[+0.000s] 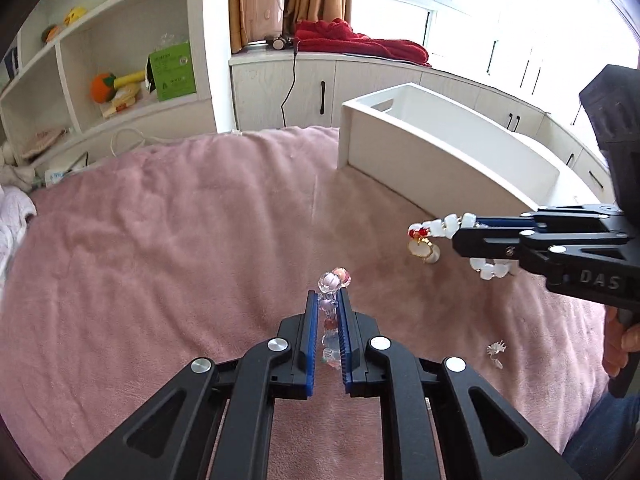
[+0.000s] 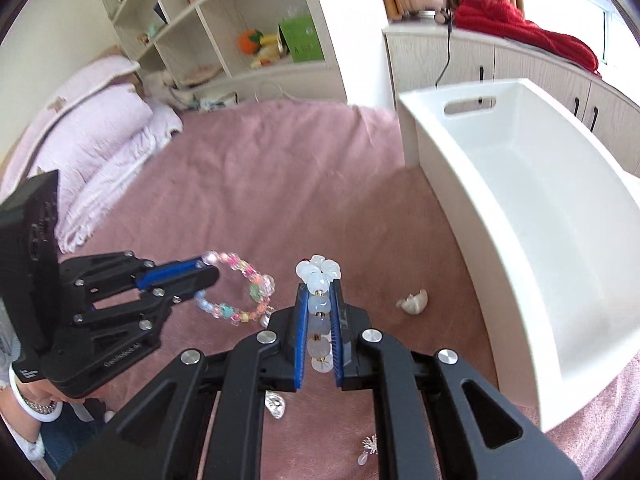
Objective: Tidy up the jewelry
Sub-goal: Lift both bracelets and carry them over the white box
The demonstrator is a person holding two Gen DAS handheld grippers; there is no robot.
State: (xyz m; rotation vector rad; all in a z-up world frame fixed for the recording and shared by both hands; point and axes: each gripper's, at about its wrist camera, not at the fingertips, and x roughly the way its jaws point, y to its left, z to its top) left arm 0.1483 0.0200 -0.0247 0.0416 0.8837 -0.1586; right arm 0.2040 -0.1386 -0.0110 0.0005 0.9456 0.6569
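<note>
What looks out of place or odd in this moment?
Nothing damaged. Small pieces lie scattered on the pink blanket: a shell-like charm, a silver piece and a spiky earring, while the white bin looks empty.

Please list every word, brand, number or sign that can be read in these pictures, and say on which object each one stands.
"DAS": white letters on the black body of the right gripper, cut off by the picture edge.
Green box on the shelf: printing too small to read.
Left gripper: white print along its body and on the black block behind it, too blurred to read.
White bin, the two bracelets: no text visible.
</note>
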